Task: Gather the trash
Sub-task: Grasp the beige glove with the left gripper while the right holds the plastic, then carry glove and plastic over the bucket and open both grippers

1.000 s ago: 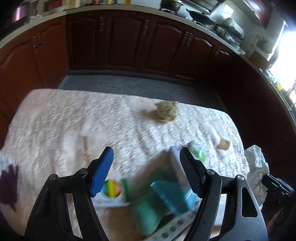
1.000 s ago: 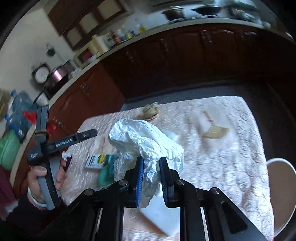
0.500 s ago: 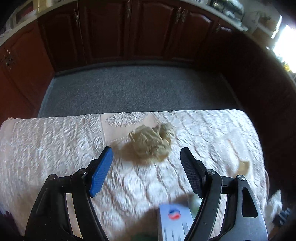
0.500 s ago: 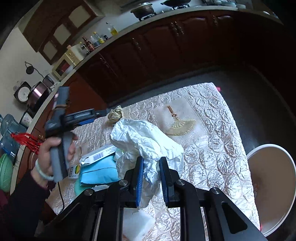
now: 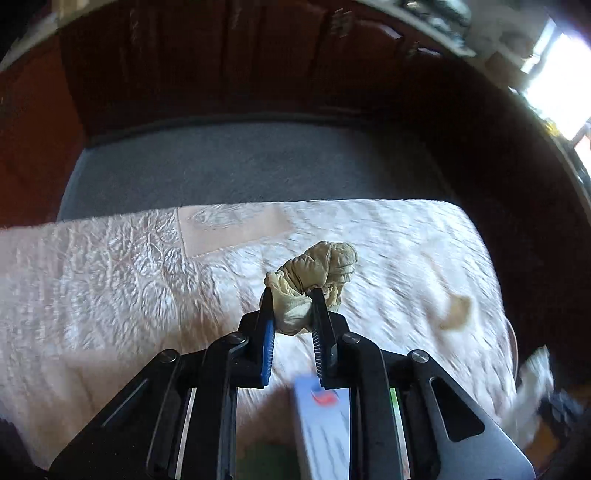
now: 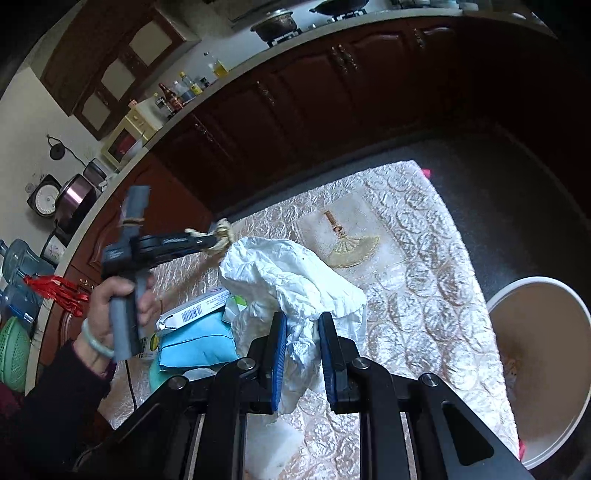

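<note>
A pale embossed tablecloth (image 6: 417,280) covers the table, with a gold fan motif (image 6: 349,247) stitched into it. Dark wooden cabinets (image 6: 317,92) run behind, above a grey floor (image 5: 255,166). On the counter stand several bottles (image 6: 184,90), a pot (image 6: 275,24) on the stove, and a rice cooker (image 6: 46,199). Blue water jugs (image 6: 18,266) sit at the far left, near a green basket (image 6: 13,354).

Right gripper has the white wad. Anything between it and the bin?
Nothing visible. The white paper wad sits clamped in the right gripper; only bare tablecloth lies toward the white bin past the table edge.
</note>
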The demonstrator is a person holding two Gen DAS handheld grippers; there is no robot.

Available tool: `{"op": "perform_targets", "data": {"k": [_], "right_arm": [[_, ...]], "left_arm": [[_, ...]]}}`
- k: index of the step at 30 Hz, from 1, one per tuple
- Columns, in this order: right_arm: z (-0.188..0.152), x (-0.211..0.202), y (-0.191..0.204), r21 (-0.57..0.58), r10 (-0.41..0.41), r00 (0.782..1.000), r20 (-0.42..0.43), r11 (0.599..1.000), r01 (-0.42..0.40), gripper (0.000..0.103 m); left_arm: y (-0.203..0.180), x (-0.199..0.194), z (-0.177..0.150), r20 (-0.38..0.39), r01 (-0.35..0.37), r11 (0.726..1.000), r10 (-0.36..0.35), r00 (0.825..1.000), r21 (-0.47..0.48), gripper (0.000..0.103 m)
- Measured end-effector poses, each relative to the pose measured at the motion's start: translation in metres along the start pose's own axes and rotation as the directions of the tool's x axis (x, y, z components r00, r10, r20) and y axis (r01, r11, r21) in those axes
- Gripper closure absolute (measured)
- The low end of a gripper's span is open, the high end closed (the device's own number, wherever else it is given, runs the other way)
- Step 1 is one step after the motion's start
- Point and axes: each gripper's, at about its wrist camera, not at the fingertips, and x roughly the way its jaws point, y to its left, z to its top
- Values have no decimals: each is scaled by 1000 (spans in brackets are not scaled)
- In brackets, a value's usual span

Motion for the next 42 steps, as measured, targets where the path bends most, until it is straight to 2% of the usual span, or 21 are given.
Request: {"op": "perform_targets", "data": {"k": [6, 11, 15, 24, 28, 33, 36, 42], "right_arm": [[-8, -29, -6, 12, -28, 998, 51, 1000, 27, 86], [-15, -58, -17, 44, -66, 993, 95, 997, 62, 86], [-26, -85, -28, 56, -130, 982, 136, 991, 123, 86], [-46, -131, -81, 162, -248, 954, 167, 962, 221, 86], [-54, -144, -106, 207, -322, 932, 163, 935, 287, 86], [-64, -152, -139, 280, -365, 921, 140, 906, 316, 86], [-67, -151, -155, 301, -410, 906, 111, 882, 362, 86], [-71, -141, -180, 332, -455, 889, 60, 849, 412, 86]], "left_arm": [[-43, -69, -35, 67, 39, 996, -45, 997, 82, 88], [-81, -103, -58, 87, 98, 982, -113, 990, 160, 88], [-131, -116, -80, 100, 115, 966, -141, 985, 233, 88], [-229, -103, -107, 53, 164, 924, -194, 980, 345, 88], [-272, -87, -116, 14, 200, 901, -223, 975, 385, 88], [-316, -59, -123, -39, 231, 879, -237, 971, 418, 88], [-330, -41, -125, -66, 246, 877, -240, 968, 413, 88], [-346, -5, -131, -128, 285, 886, -255, 958, 366, 87]]}}
